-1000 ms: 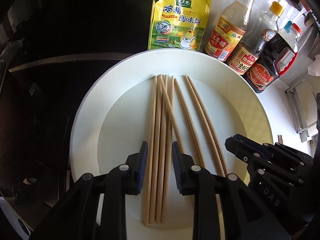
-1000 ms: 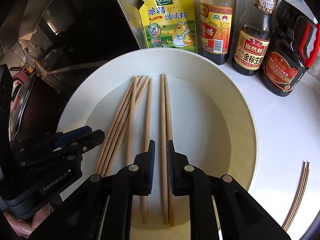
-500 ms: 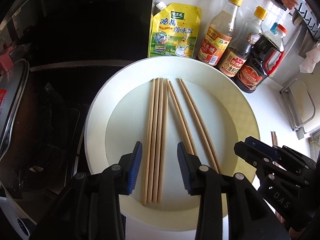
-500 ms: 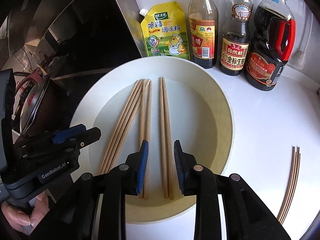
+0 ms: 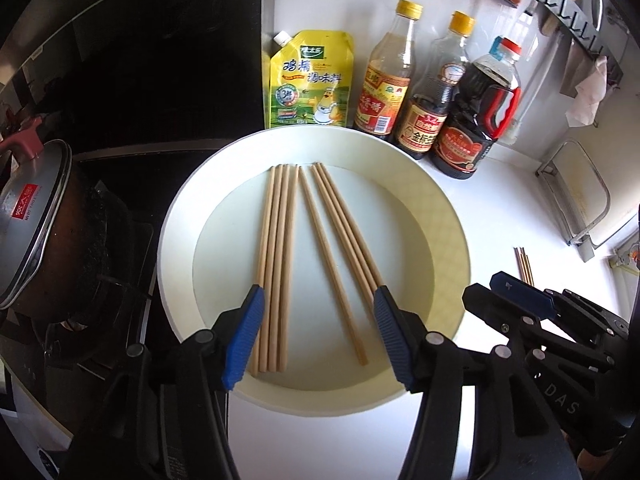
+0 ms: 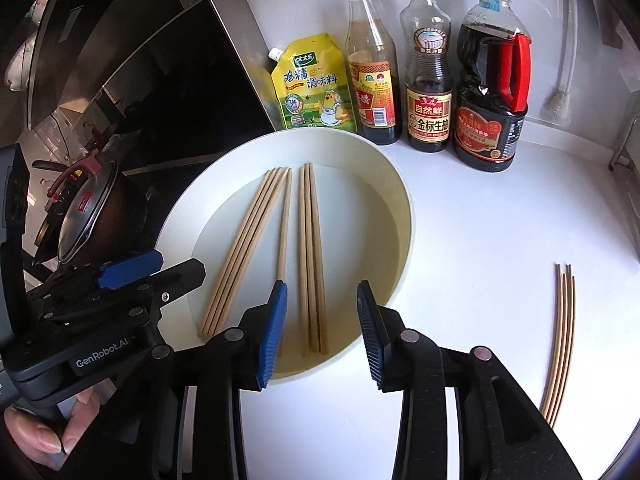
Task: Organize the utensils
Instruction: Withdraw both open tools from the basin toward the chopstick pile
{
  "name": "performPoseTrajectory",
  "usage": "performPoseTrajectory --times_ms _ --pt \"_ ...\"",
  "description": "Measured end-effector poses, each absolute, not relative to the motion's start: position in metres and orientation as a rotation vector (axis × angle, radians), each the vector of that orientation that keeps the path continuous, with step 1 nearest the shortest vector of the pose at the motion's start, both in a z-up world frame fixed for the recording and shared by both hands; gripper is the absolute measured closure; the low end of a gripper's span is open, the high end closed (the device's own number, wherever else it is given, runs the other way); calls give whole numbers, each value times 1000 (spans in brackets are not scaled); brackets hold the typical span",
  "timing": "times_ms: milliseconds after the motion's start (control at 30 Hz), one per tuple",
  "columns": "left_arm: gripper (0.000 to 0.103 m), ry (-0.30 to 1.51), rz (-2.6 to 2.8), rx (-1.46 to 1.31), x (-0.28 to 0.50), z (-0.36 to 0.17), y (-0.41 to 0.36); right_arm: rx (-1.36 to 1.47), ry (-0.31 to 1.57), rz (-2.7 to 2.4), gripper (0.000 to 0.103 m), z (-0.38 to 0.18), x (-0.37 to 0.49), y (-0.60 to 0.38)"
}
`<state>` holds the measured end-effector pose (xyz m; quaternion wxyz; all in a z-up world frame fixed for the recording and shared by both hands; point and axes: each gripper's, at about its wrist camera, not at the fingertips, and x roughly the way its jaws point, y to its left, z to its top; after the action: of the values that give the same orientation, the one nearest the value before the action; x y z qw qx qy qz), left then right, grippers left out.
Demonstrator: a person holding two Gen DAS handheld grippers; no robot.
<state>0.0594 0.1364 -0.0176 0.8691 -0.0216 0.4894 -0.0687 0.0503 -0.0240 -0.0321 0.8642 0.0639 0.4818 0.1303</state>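
Several wooden chopsticks (image 5: 276, 264) lie in a big white round plate (image 5: 440, 216) on the white counter. They form a left bunch and a right bunch (image 5: 344, 228), with a single stick between. My left gripper (image 5: 320, 336) is open and empty above the plate's near rim. The right wrist view shows the same plate (image 6: 400, 208) and chopsticks (image 6: 310, 256). My right gripper (image 6: 322, 332) is open and empty over the near rim, with the left gripper to its left (image 6: 120, 280).
A yellow seasoning pouch (image 5: 308, 80) and three sauce bottles (image 5: 460, 104) stand behind the plate. A lidded pot (image 5: 32, 216) sits on the stove at left. Thin dark sticks (image 6: 560, 336) lie on the counter at right. A metal rack (image 5: 576, 200) is at far right.
Both grippers have opened wide and drawn back and up from the chopsticks. The chopsticks stay lying in the plate, tidied into straighter bunches.
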Motion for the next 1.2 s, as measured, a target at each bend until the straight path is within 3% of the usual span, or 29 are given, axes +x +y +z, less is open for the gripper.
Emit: performPoseTrajectory --times_ms 700,1200 --pt "31 1081 -318 23 32 -24 9 193 1014 58 53 -40 -16 -171" --pt "26 1123 -338 81 12 -64 -71 167 1075 -77 50 -99 -41 -261"
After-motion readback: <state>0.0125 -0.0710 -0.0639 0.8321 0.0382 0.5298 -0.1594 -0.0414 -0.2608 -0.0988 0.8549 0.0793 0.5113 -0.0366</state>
